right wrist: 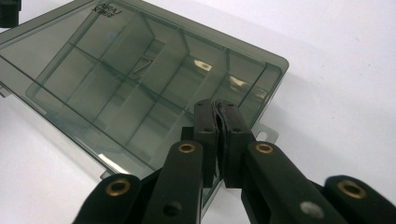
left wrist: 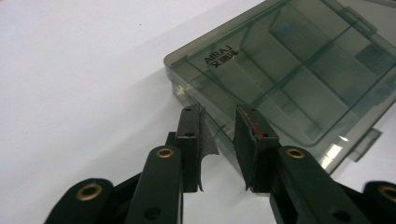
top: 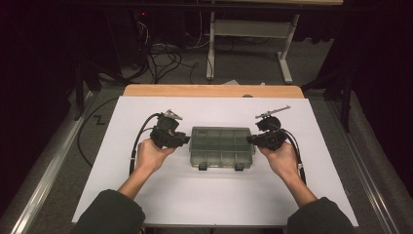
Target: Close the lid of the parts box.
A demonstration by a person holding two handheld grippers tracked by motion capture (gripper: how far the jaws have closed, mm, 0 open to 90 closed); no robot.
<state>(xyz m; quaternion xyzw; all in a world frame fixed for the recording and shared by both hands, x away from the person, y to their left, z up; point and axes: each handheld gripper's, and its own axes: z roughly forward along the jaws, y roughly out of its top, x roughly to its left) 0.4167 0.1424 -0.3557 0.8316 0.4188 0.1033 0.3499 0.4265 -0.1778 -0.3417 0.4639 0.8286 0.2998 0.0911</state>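
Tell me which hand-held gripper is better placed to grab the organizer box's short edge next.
Left, probably. The left hand-held gripper has its jaws apart, right at the smoky plastic box, at its near edge. The right hand-held gripper sits pressed shut at its end and would have to open first.

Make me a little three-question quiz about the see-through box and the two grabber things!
1. True or false: the lid of the box is shut.
2. Which gripper has its jaws pressed together? A) left gripper B) right gripper
3. Fill in: the box lies on a ____ sheet that covers the table.

Key:
1. True: the lid lies flat over the compartments.
2. B: the right gripper's jaws meet at the box's end, while the left gripper's jaws stand apart.
3. White.
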